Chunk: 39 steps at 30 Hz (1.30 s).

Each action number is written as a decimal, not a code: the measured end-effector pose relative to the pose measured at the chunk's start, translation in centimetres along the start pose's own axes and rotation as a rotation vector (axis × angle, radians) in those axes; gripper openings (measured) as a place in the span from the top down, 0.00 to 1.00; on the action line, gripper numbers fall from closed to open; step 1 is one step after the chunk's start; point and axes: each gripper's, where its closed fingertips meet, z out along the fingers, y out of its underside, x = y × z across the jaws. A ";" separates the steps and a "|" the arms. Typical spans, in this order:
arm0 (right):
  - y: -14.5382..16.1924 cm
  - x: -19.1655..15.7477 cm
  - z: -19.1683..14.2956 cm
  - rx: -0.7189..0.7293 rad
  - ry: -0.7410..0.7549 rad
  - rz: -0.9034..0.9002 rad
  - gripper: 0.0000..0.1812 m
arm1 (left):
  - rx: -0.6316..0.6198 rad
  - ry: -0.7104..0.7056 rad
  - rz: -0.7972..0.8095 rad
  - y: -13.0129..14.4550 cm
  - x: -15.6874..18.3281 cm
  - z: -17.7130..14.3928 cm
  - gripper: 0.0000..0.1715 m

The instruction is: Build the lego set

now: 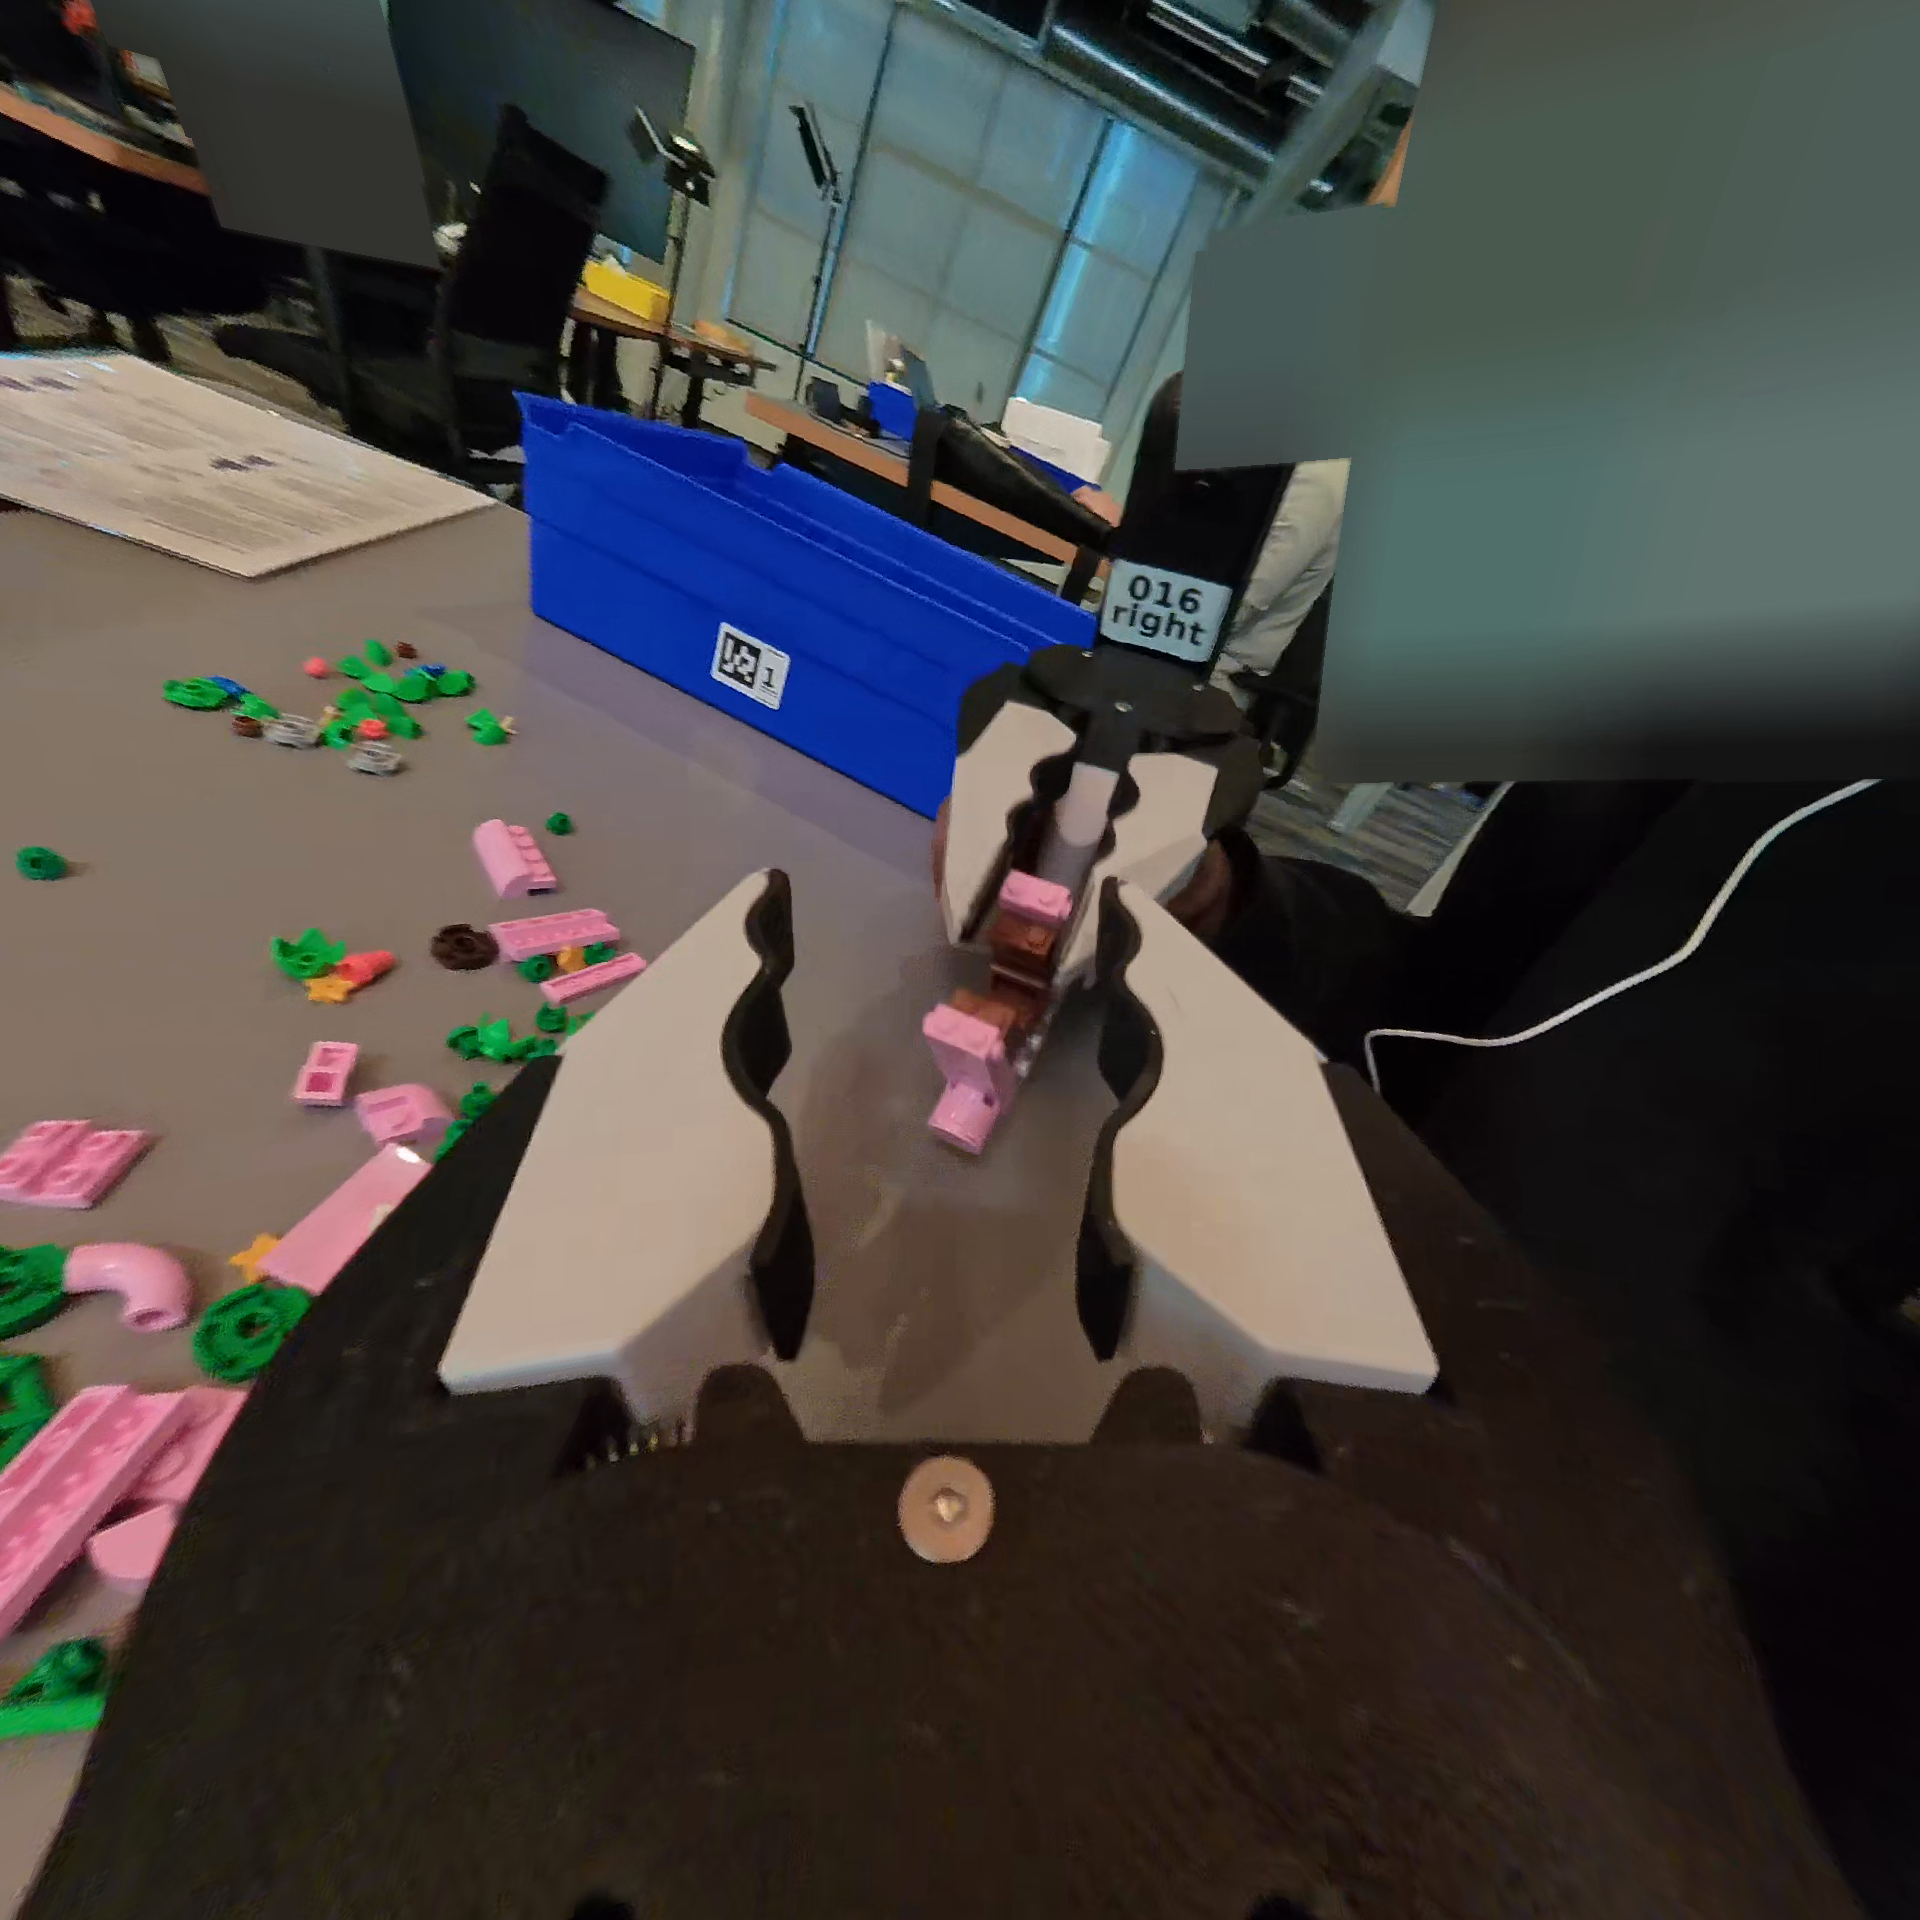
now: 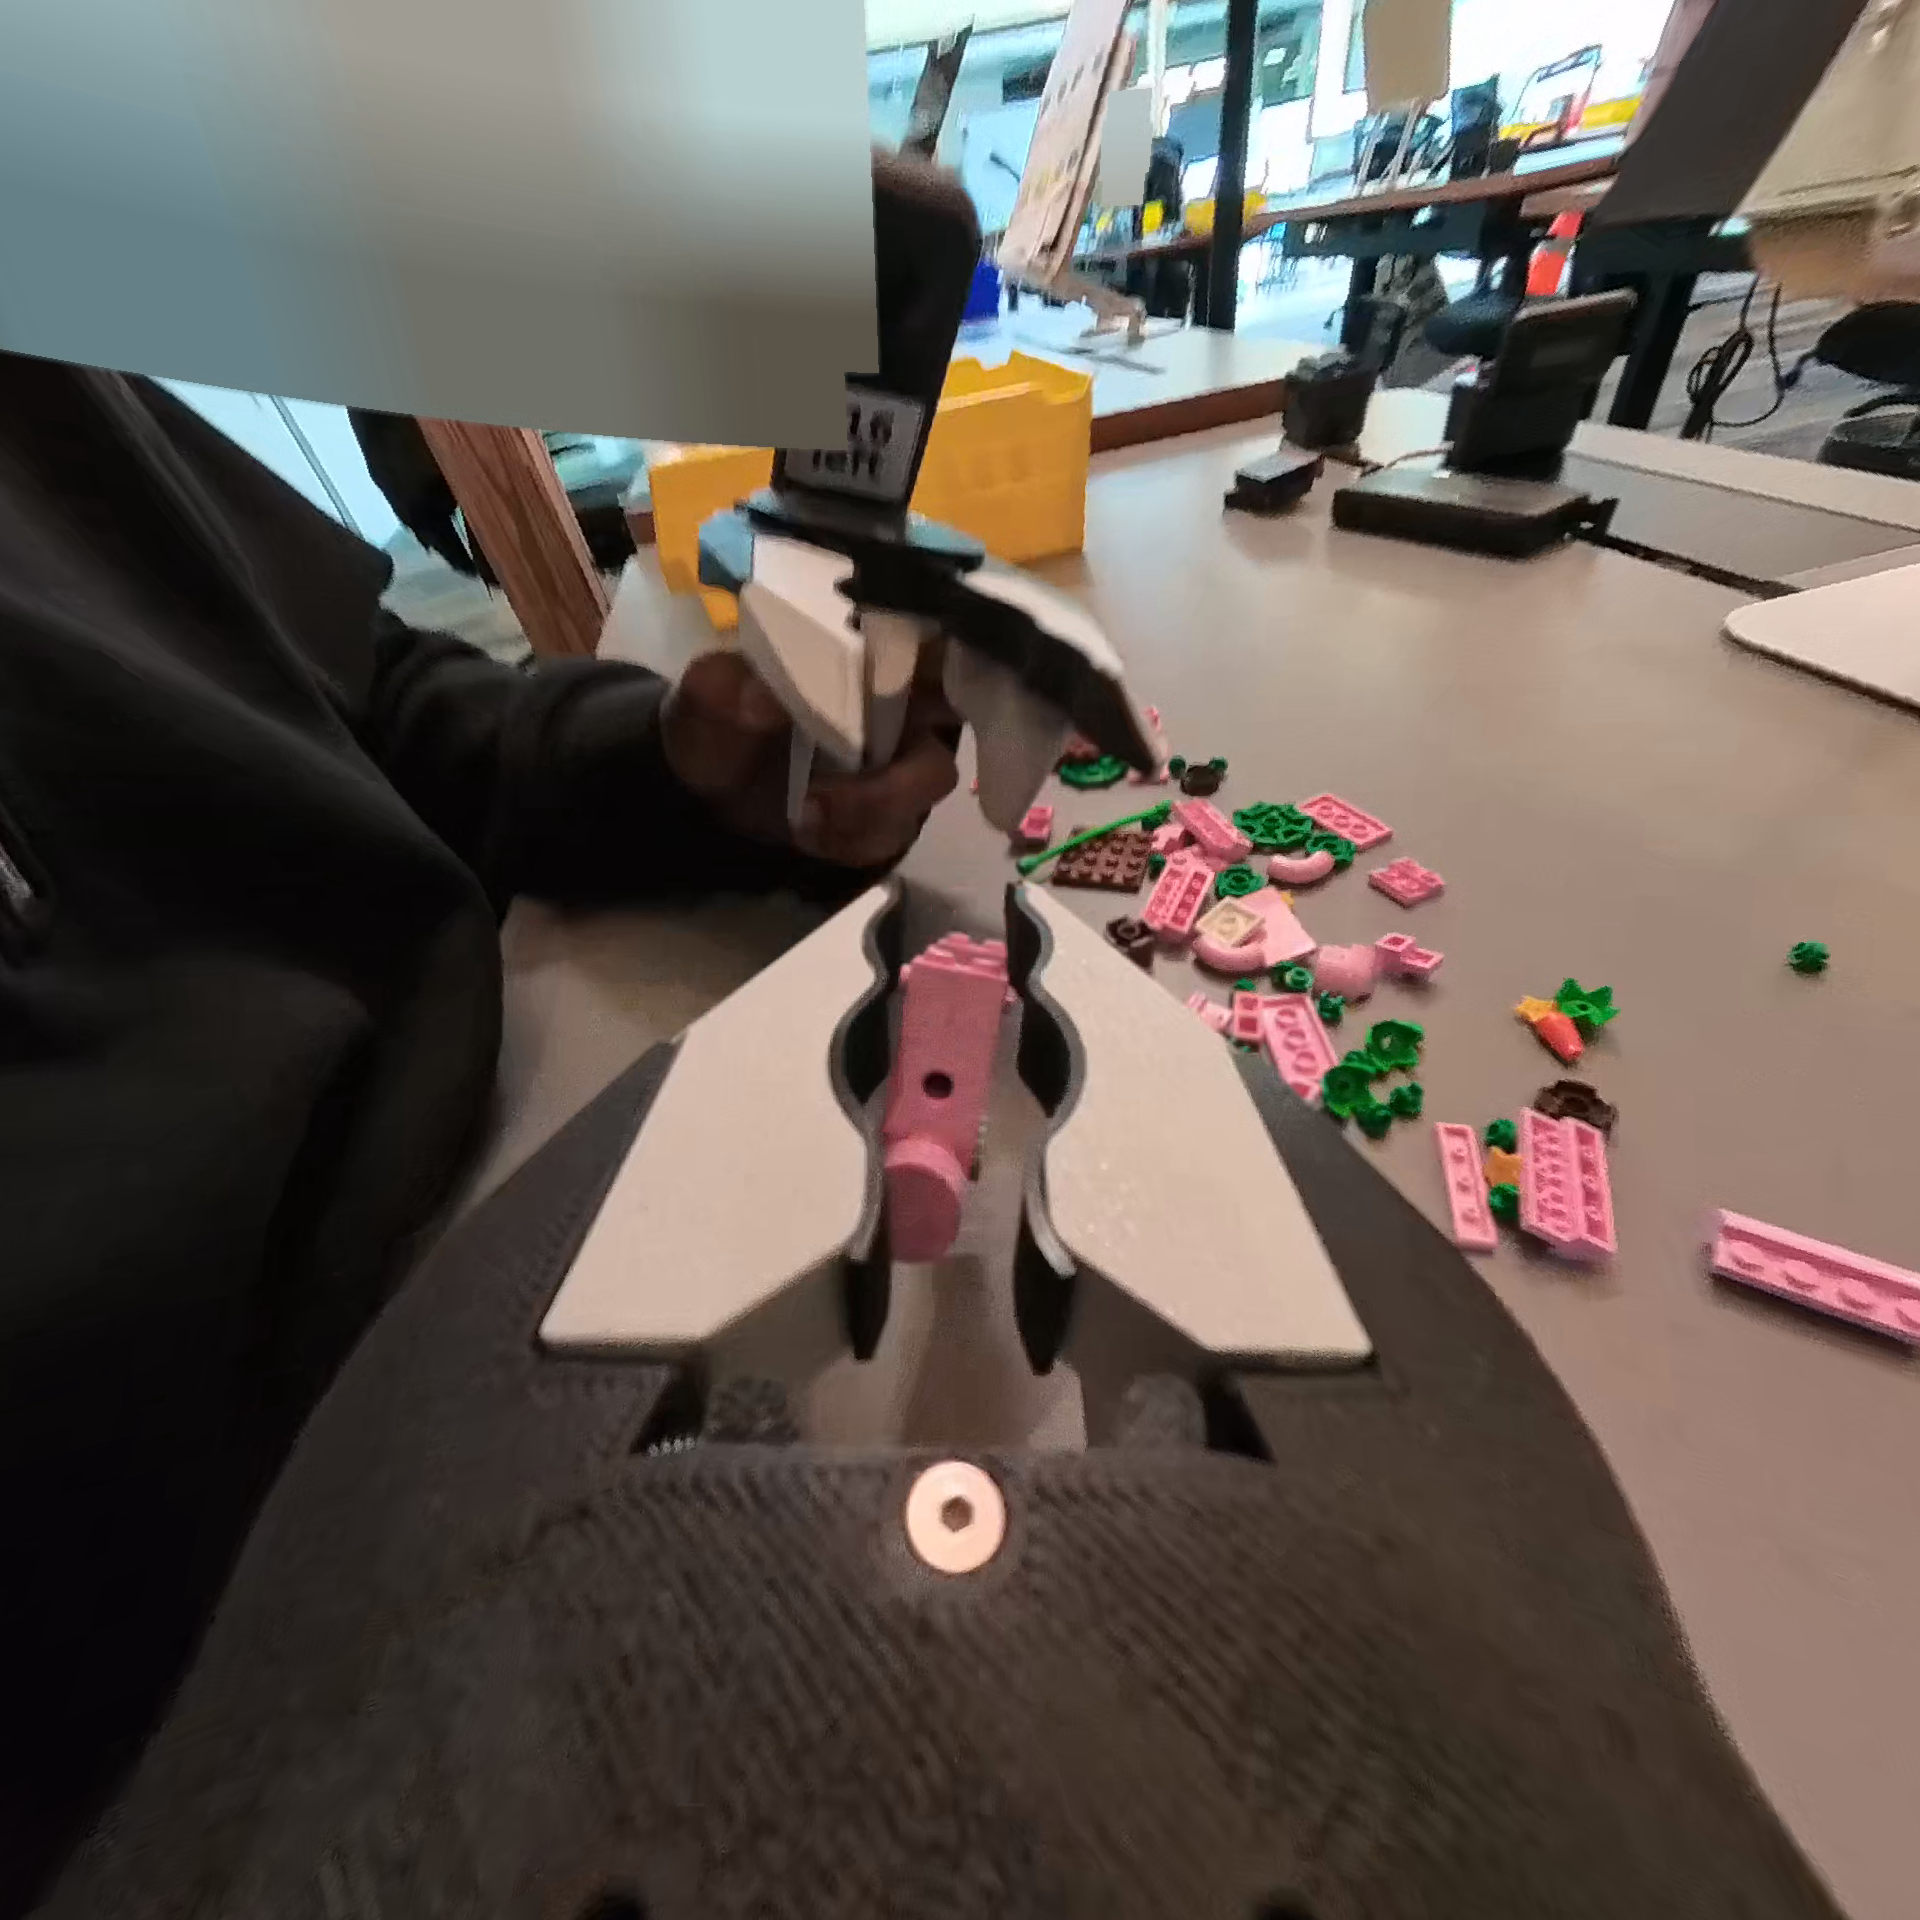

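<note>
Loose pink and green lego pieces lie at nine o'clock on the bench; the left claw gapes empty, while at one o'clock the right claw pinches a pink-and-brown lego assembly, likely awaiting another brick.

Both wrist cameras face each other closely, sharing the table.

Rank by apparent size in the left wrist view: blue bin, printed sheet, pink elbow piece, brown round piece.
1. blue bin
2. printed sheet, cut off by the frame edge, so unsure against the bin
3. pink elbow piece, nearer the camera
4. brown round piece
</note>
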 end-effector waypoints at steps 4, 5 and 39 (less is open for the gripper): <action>1.9 -0.1 0.5 -0.126 0.000 -0.041 0.90 | 0.005 -0.037 0.028 -0.4 -0.6 -0.5 0.67; 2.2 -0.3 0.6 -0.140 -0.014 -0.039 0.90 | 0.010 -0.041 0.027 -0.4 -0.7 -0.6 0.67; 6.8 -1.0 -1.2 -0.409 -0.077 -0.197 0.81 | -0.095 -0.025 0.066 1.4 -0.7 0.3 0.74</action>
